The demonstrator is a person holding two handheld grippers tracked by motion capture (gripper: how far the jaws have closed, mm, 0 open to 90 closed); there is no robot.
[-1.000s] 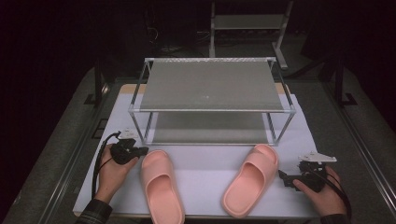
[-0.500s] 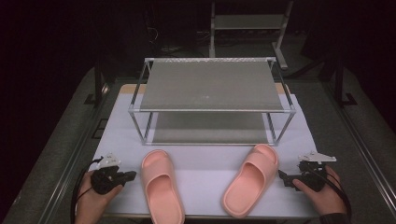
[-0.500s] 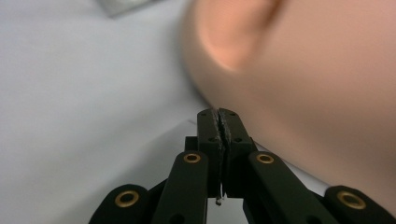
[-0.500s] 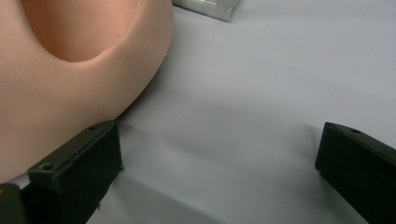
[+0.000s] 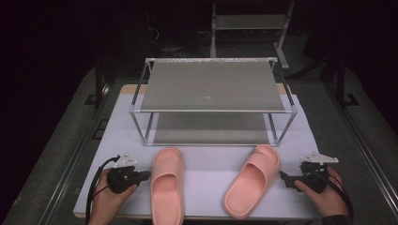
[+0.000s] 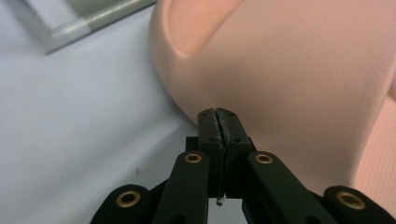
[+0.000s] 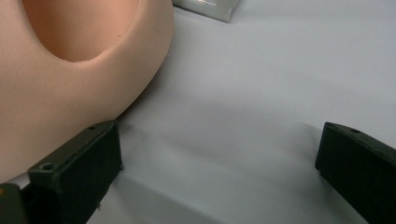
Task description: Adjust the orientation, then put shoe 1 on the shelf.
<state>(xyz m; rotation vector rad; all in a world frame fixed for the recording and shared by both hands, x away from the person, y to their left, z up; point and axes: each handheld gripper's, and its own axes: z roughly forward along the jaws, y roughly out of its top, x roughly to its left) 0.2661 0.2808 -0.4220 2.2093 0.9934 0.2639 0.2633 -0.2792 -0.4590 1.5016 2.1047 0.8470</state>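
Two pink slippers lie on the white mat in front of a metal rack (image 5: 213,89). The left slipper (image 5: 165,185) has my left gripper (image 5: 146,175) at its outer side. In the left gripper view the jaws are shut with nothing between them, and the gripper (image 6: 218,116) sits right at the left slipper's (image 6: 299,88) side. My right gripper (image 5: 283,178) rests beside the right slipper (image 5: 251,183). Its jaws stand wide open (image 7: 219,154) over bare mat, with one jaw next to the right slipper's (image 7: 70,60) edge.
The two-tier rack takes up the middle of the white mat (image 5: 211,164), with its lower shelf (image 5: 211,127) facing the slippers. A second metal frame (image 5: 248,23) stands in the dark behind the table. The table's near edge lies just under both hands.
My left gripper has drawn back toward the near edge, then swung right so its tips point at the left slipper's side. The right gripper and both slippers have stayed put.
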